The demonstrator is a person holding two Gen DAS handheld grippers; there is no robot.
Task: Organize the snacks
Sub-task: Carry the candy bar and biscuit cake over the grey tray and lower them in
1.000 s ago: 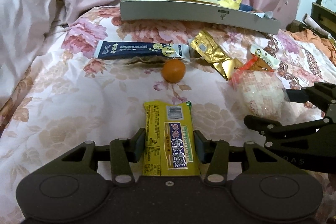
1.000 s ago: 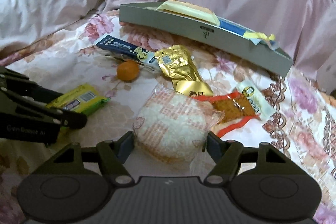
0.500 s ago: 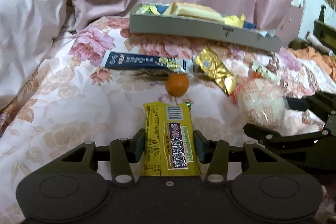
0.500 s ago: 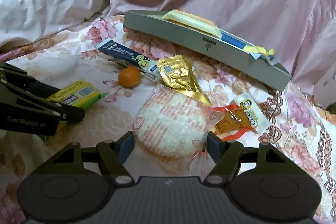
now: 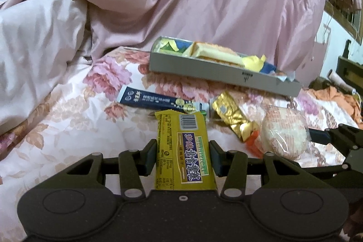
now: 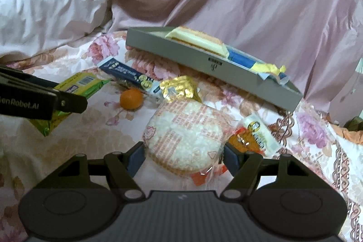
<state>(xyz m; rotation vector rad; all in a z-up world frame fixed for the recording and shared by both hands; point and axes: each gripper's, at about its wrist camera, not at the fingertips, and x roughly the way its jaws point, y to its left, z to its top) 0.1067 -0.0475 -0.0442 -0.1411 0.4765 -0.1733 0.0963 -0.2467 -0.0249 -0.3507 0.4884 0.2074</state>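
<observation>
Across the bed I am looking at a floral bedspread (image 5: 68, 119) running under everything, with a rumpled pink quilt (image 5: 226, 3) piling up behind and a white duvet (image 6: 45, 13) bunching at the left. Far right in the left wrist view, an orange cloth (image 5: 335, 99) and some dark furniture are showing, too cut off to identify.

My left gripper (image 5: 183, 157) is clamping the yellow biscuit pack (image 5: 183, 151) by its long sides. My right gripper (image 6: 184, 157) is squeezing the round rice cracker pack (image 6: 185, 137) between its blue pads.

A grey tray (image 6: 204, 62) is sitting at the back of the bedspread, already holding a cream wafer pack (image 6: 197, 40) and blue and yellow wrappers I am not able to read. In front of it a dark blue box (image 5: 156, 101), a gold pouch (image 5: 229, 115) and an orange (image 6: 131, 98) are lying loose. The orange is being hidden behind the biscuit pack in the left view. An orange-red packet (image 6: 245, 142) is partly disappearing under the cracker pack.
</observation>
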